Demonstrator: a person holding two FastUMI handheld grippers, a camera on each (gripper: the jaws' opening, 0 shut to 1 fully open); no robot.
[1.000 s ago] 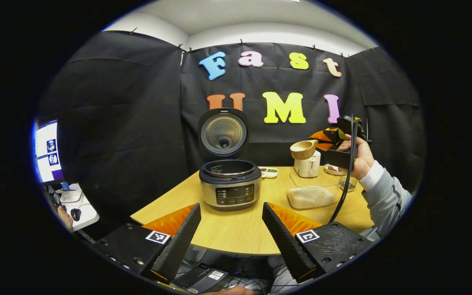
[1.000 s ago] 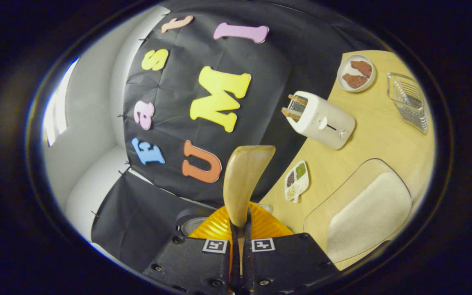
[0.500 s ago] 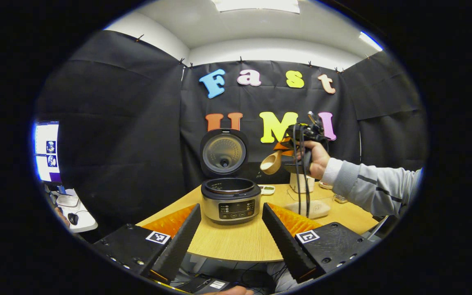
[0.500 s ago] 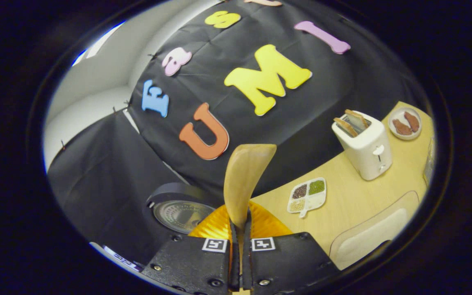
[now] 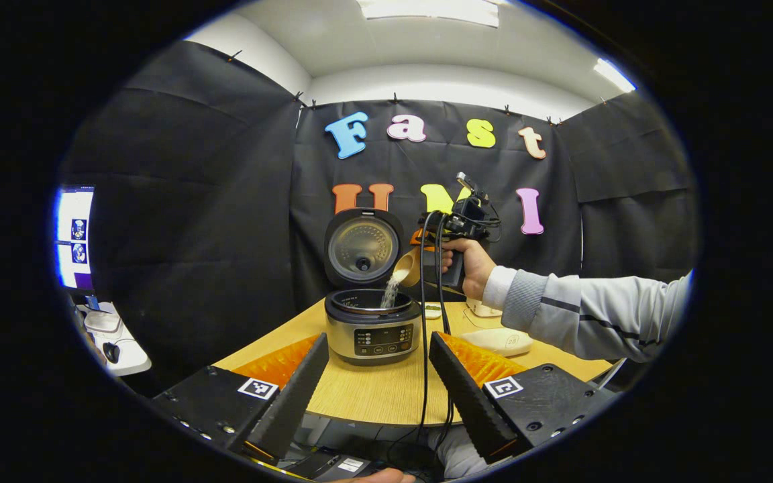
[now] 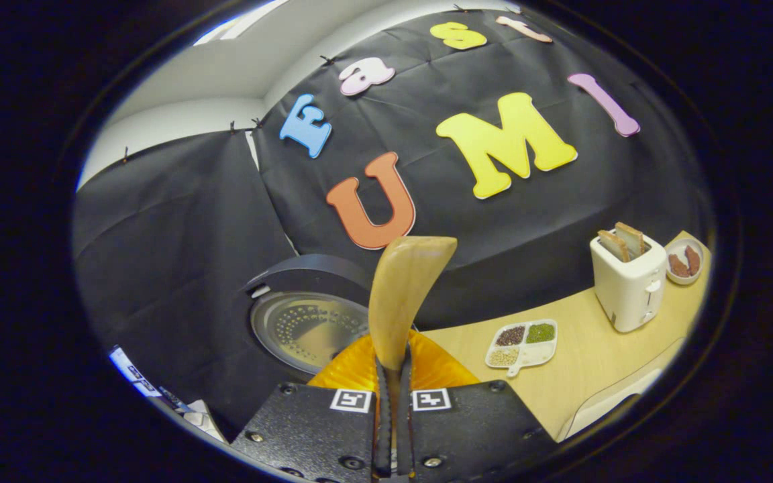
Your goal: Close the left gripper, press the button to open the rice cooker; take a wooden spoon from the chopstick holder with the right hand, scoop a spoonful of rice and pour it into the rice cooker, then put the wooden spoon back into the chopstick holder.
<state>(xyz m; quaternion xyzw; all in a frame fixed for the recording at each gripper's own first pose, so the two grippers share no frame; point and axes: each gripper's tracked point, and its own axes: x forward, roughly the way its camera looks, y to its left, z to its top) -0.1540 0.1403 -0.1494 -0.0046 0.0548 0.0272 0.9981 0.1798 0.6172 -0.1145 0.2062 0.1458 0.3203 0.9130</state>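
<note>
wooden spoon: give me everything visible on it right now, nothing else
The wooden spoon is light, smooth wood with a deep rounded bowl and a flat handle that widens toward its end. The right gripper is shut on the handle, both fingers pressing it. In the left gripper view the spoon is tipped bowl-down above the open rice cooker, beside the raised lid, with a stream of rice falling from it into the pot. The spoon touches neither cooker nor lid.

On the bench (image 5: 386, 392) the rice cooker (image 5: 373, 327) stands centre with its lid (image 5: 362, 245) upright behind, the wooden spoon (image 5: 408, 267) tipped above its pot, the toaster (image 6: 628, 280) right of the divided dish (image 6: 521, 342).
</note>
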